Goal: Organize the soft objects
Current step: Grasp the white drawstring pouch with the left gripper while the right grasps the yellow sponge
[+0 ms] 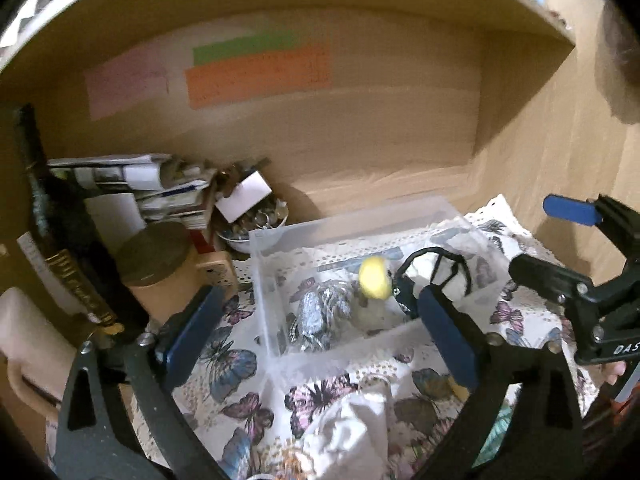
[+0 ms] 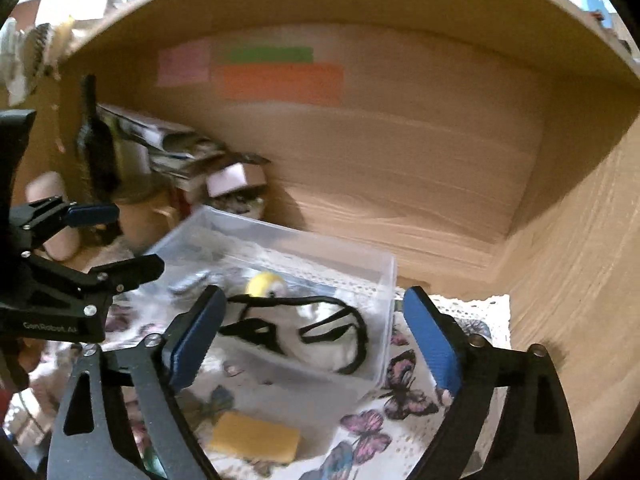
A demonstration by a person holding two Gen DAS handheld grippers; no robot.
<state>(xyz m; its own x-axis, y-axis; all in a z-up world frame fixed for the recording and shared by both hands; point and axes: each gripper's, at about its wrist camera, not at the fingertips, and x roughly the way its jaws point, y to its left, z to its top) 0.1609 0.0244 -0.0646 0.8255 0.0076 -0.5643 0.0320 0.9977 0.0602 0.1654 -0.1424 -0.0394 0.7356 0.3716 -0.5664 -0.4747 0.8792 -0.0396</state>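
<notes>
A clear plastic bin point(image 1: 264, 280) point(image 2: 384, 280) sits on a butterfly-print cloth point(image 1: 228, 368) inside a wooden shelf. In it lie a yellow-headed plush toy point(image 1: 374, 278) point(image 2: 264, 283), a silvery crumpled item point(image 1: 316, 316) and a white soft item with black straps point(image 1: 440, 264) point(image 2: 320, 332). My left gripper point(image 1: 320, 336) is open just in front of the bin. My right gripper point(image 2: 312, 340) is open over the bin's near right side; it also shows in the left wrist view point(image 1: 548, 236). A yellow sponge point(image 2: 256, 436) lies on the cloth in front of the bin.
A stack of papers point(image 1: 160, 188), a bowl of small metal bits point(image 1: 256, 224), a round tin point(image 1: 154, 252) and a pink mug point(image 1: 28, 344) crowd the shelf's left side. A crumpled white cloth point(image 1: 352, 432) lies near the front. The shelf wall point(image 2: 580, 240) is at the right.
</notes>
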